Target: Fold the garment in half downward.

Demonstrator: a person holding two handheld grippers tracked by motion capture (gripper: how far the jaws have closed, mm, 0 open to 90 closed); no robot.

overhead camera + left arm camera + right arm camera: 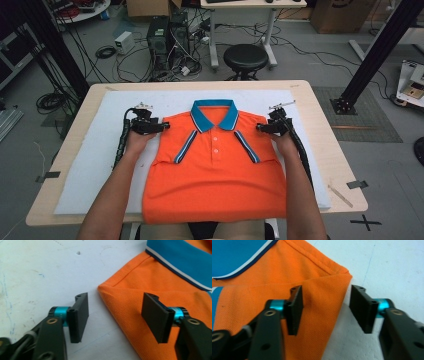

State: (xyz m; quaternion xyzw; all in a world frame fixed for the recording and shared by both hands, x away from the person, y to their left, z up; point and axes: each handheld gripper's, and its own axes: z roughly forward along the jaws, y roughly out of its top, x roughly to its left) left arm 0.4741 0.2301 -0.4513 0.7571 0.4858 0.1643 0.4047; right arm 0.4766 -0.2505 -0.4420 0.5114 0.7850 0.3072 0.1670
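Observation:
An orange polo shirt [215, 170] with a blue collar [215, 112] lies flat and face up on the white mat, its sleeves folded in over the chest. My left gripper [165, 126] sits low at the shirt's left shoulder corner. In the left gripper view its jaws [115, 315] stand apart, one over the mat and one over the orange cloth [150, 285], with the folded edge between them and untouched. My right gripper [260, 128] mirrors this at the right shoulder corner. Its jaws [325, 308] straddle the cloth edge [317, 290] without pressing on it.
The white mat [100, 150] covers most of the wooden table [325, 150]. Beyond the far edge stand a black stool [245, 57] and computer towers with cables [167, 37] on the floor. A strip of tape [357, 184] marks the table's right front corner.

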